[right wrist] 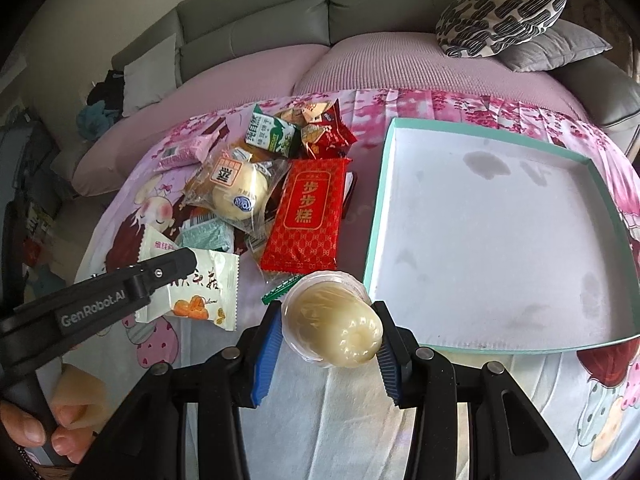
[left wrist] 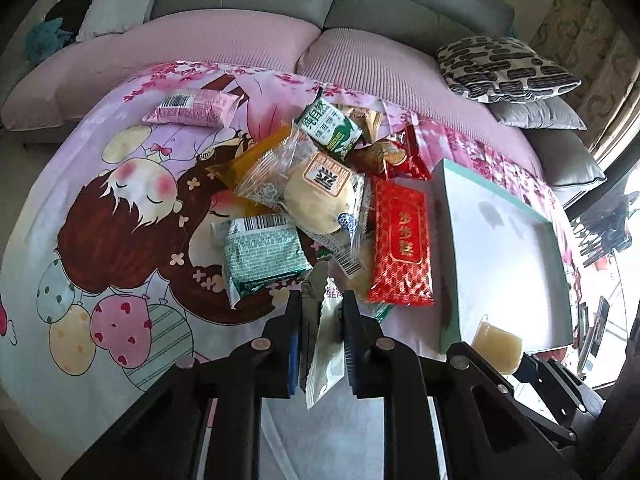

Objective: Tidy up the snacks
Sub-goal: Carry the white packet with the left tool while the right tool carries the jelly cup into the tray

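My left gripper (left wrist: 321, 295) is shut on a white snack packet (left wrist: 326, 356), seen edge-on between the pads. In the right wrist view the same packet (right wrist: 204, 292) shows orange fruit print and hangs just above the cloth, left of the pile. My right gripper (right wrist: 328, 307) is shut on a clear cup of pale jelly (right wrist: 334, 320), just off the near left corner of the teal-rimmed white tray (right wrist: 378, 208). The tray holds nothing. Left of it lies the pile: a red packet (right wrist: 306, 212), a wrapped bun (right wrist: 236, 194), a green carton-print packet (right wrist: 272, 134).
A cartoon-print cloth (left wrist: 100, 220) covers the surface. A pink packet (left wrist: 192, 109) lies apart at the far left. Behind are a sofa with pink cushions (left wrist: 224, 36) and a patterned pillow (right wrist: 500, 12). A person's hand (right wrist: 24, 428) holds the left gripper's handle.
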Action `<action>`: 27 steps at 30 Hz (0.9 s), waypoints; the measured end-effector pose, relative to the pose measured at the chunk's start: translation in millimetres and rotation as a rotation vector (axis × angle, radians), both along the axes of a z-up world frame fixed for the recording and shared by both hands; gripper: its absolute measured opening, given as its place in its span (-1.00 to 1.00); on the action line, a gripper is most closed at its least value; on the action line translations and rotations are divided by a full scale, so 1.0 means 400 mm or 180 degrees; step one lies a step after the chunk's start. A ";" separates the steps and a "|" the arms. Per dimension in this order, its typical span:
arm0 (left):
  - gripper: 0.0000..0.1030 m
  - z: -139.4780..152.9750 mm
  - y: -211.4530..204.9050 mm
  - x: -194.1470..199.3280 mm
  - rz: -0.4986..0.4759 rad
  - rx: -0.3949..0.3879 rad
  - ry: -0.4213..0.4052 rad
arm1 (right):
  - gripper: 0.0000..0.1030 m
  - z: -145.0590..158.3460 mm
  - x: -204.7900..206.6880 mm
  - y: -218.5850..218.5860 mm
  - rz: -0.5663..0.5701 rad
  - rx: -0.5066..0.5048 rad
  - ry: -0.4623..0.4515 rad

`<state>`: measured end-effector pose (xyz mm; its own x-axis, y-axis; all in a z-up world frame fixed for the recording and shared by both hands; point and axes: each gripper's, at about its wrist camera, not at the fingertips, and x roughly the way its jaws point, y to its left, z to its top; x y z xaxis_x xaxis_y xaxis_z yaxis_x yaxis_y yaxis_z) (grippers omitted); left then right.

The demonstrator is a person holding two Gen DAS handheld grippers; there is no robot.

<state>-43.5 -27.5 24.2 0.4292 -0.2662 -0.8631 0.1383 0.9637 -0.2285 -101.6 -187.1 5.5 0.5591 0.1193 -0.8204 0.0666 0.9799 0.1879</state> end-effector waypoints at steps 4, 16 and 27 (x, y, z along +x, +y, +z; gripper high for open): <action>-0.63 0.016 0.000 -0.001 0.0012 -0.0003 -0.0059 | -0.10 0.007 -0.003 -0.008 -0.0030 0.0016 -0.0026; -0.63 0.100 -0.086 0.033 -0.0196 -0.0028 -0.0228 | -0.10 0.055 0.003 -0.139 -0.0511 0.0028 -0.0134; -0.63 0.140 -0.296 0.126 -0.0714 -0.0300 -0.0373 | -0.10 0.049 0.042 -0.327 -0.1165 -0.0001 -0.0014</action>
<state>7.0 -145.9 80.1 0.4458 -0.4429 -0.7779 0.3768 0.8811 -0.2857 -84.7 -317.8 25.2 0.5683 -0.0895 -0.8179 0.4121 0.8914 0.1888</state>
